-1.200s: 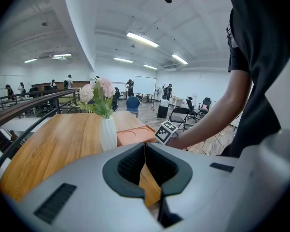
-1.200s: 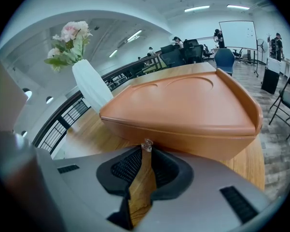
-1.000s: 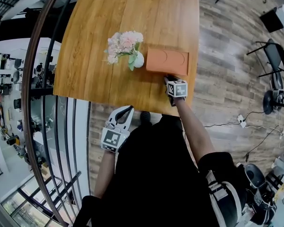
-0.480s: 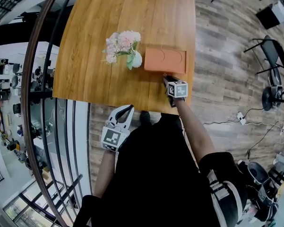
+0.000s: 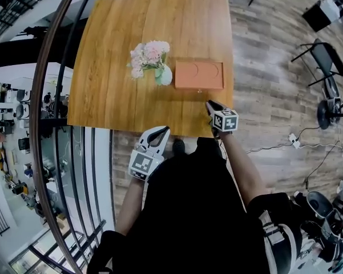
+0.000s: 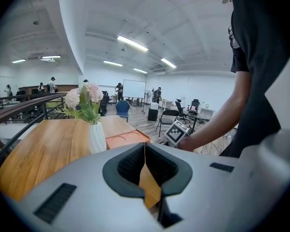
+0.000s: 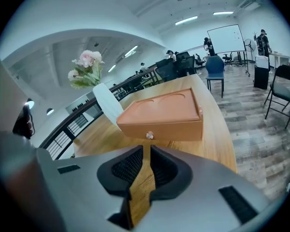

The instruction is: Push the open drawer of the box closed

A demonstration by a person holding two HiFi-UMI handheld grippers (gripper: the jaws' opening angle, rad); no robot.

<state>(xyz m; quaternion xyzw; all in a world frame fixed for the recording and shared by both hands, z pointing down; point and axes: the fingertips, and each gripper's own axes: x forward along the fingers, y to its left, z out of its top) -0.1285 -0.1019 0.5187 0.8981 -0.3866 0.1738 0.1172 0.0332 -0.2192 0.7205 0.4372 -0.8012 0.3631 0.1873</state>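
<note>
The orange box lies on the wooden table near its right edge. In the right gripper view the front of the box is flush, the drawer sits in, and a small knob shows at its middle. My right gripper hovers over the table's near edge, a short way back from the box front and not touching it, shut and holding nothing. My left gripper hangs off the table beside the person's body, also shut and holding nothing.
A white vase of pink flowers stands just left of the box, close against its end. A black railing runs along the table's left and near side. Office chairs stand on the wood floor at the right.
My right gripper has drawn back from the box front toward the table's near edge. The box front, which it was touching, now stands apart from it. The left gripper has barely moved.
</note>
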